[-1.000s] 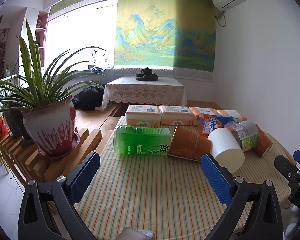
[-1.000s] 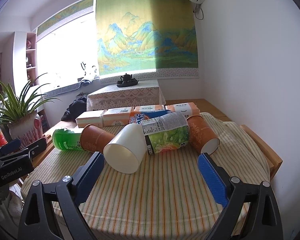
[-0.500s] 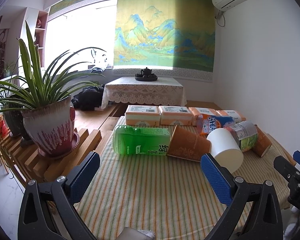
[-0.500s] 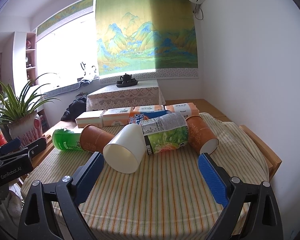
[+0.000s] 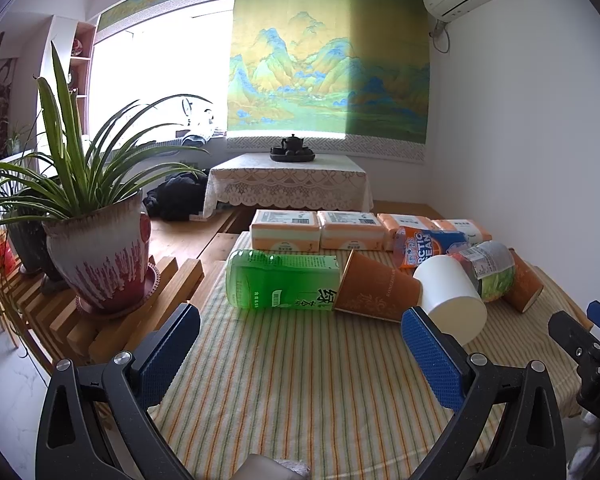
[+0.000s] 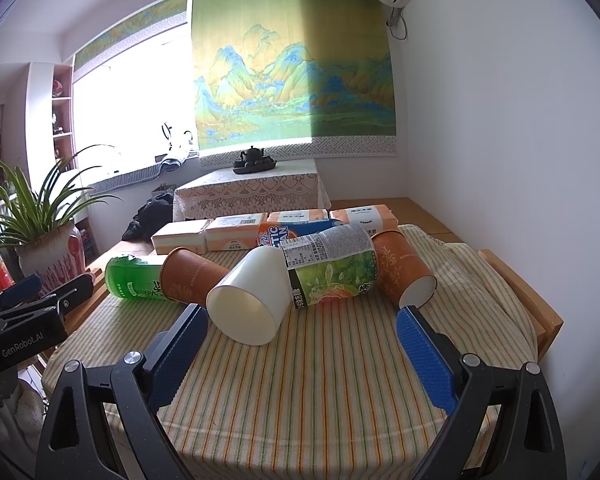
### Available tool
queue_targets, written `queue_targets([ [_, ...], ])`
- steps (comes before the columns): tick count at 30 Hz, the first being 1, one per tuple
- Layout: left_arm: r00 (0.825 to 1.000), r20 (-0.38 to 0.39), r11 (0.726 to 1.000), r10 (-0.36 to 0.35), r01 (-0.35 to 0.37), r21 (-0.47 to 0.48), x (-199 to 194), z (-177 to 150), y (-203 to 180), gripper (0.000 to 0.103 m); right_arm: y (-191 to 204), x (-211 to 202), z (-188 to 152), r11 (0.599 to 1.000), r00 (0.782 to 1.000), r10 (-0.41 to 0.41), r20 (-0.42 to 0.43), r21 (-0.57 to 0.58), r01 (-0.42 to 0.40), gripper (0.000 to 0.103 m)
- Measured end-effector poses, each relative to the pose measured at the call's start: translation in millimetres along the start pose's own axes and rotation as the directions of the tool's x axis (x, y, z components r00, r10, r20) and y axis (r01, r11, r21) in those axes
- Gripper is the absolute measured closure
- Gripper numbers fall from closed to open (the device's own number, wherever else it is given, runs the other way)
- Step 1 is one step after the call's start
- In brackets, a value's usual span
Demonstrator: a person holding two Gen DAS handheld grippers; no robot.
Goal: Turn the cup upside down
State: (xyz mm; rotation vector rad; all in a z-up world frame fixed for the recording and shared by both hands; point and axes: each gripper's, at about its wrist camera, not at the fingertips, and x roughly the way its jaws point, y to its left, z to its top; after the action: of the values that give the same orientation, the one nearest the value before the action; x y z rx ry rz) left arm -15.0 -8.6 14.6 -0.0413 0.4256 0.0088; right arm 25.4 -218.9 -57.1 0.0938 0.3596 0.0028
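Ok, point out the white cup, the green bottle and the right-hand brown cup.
white cup (image 6: 256, 284), right wrist view, on its outer side wall.
green bottle (image 5: 276, 280), left wrist view, mid-body, lying on its side.
right-hand brown cup (image 6: 400, 268), right wrist view, patterned side wall.

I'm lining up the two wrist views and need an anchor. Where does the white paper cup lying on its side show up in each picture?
Left wrist view: white cup right of centre, just above the left gripper's right fingertip, mouth facing the camera.
Right wrist view: white cup left of centre, above the right gripper's left fingertip.
Shared landmark: the green bottle lying on the striped cloth, left of the cup.
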Motion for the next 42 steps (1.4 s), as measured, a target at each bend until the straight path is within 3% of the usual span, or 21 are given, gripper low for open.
queue_targets([
  [33,1.000,-0.022,1.000,0.021,-0.021,-0.006,8.3,-0.5,11.7,0.001,11.1,6.3,3.5,0.999,1.000,0.023,-0.020,-0.022,-0.024,0.009],
  [42,0.994,-0.088,0.997,0.062,-0.065,-0.035,24.1,1.3,39.0,0.001,23.3,17.1,12.3,0.997,0.997,0.066,-0.034,-0.047,-0.068,0.009],
])
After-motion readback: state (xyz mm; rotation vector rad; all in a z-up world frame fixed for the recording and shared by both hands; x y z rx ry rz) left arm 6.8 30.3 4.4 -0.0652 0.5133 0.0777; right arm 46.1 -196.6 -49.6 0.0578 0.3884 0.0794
